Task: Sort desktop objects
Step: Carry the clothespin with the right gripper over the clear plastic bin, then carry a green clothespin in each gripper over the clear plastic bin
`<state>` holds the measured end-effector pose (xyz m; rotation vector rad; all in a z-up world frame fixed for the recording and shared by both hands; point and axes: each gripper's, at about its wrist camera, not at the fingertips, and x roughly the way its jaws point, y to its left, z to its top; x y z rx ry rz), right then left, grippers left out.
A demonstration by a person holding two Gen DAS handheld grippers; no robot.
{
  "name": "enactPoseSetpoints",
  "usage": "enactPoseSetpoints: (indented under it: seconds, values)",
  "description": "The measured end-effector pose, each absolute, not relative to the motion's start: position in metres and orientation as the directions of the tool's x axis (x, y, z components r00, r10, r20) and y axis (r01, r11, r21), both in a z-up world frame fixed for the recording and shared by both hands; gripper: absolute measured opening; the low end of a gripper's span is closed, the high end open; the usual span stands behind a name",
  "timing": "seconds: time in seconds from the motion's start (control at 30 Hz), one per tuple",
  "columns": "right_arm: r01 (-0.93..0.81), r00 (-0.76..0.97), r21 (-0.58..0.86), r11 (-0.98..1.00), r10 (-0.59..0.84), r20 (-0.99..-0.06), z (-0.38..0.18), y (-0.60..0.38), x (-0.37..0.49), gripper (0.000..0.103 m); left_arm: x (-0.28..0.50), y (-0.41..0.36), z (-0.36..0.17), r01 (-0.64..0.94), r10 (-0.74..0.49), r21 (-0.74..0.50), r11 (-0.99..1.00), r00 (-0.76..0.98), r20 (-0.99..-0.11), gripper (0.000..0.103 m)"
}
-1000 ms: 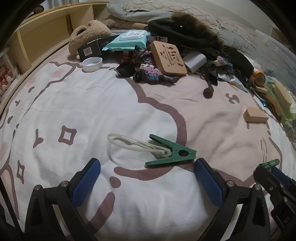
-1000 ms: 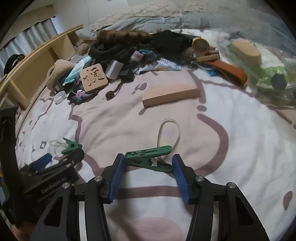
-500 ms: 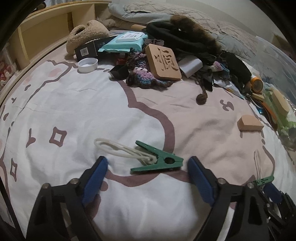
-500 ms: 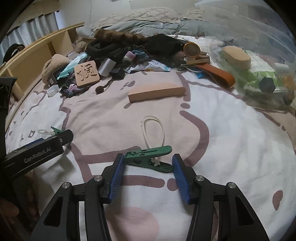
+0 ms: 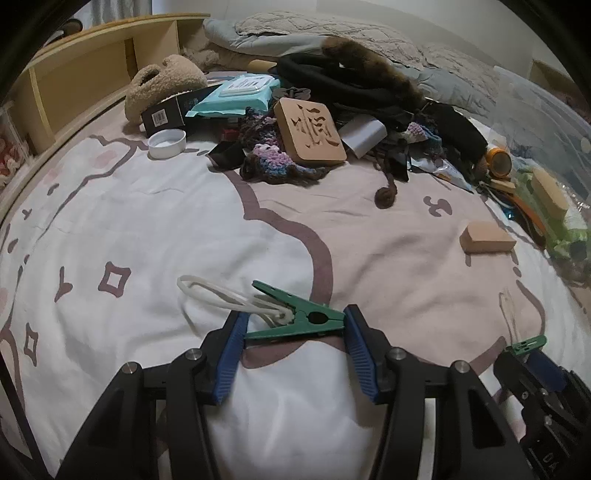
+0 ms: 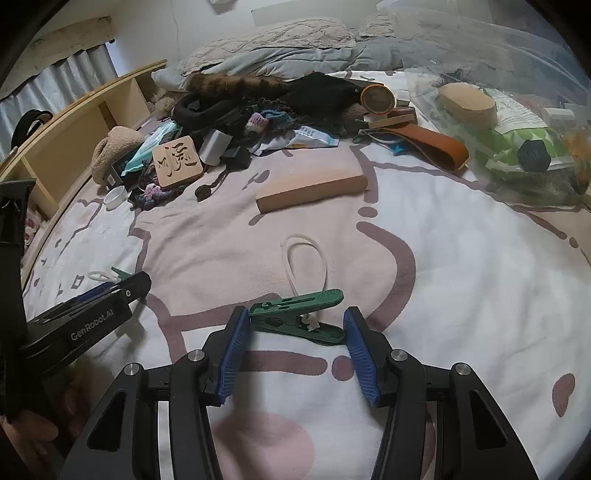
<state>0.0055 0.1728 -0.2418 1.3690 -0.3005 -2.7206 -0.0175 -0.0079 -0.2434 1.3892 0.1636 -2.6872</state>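
While both tilt downward, each hand-held gripper apparently clamps its green peg, left just closing.

We note a bed with patterned sheet, wooden shelf unit at ten o'clock, grey curtain, pale wall.

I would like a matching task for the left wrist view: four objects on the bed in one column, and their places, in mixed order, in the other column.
Objects:
1. green clip
2. white cap
3. carved wooden square
4. tan block

Places:
a. alone on the pink part of the bedcover
b. inside the left claw
c. beside the black box
d. on top of the knitted cloth

Pairs: 1-b, 2-c, 3-d, 4-a.

The left claw's jaws have just been closing, with the clip between them.
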Motion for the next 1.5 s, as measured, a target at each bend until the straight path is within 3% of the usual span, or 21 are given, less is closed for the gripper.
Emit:
enactPoseSetpoints:
  seconds: [0.37, 0.7, 1.13, 1.5]
  values:
    - [0.002, -0.627, 0.238, -0.971, -0.187, -0.756, -0.226, 0.174, 0.007, 0.053, -0.009, -0.015, -0.232, 0.136, -0.023, -0.070, -0.988, -0.581, -0.813, 0.053]
    - [0.078, -0.701, 0.243, -0.967, -0.227, -0.677, -0.177, 0.172, 0.014, 0.053, 0.004, -0.008, -0.186, 0.074, 0.044, -0.117, -0.990, -0.632, -0.773, 0.053]
    - [0.093, -0.788, 0.232, -0.968, -0.214, -0.578, -0.096, 0.189, 0.039, 0.053, 0.033, 0.020, -0.094, -0.069, 0.122, -0.106, -0.992, -0.736, -0.666, 0.053]
    - [0.039, -0.868, 0.148, -0.988, -0.107, -0.484, -0.007, 0.216, 0.058, 0.053, 0.041, 0.049, -0.001, -0.177, 0.199, -0.095, -0.980, -0.806, -0.558, 0.053]
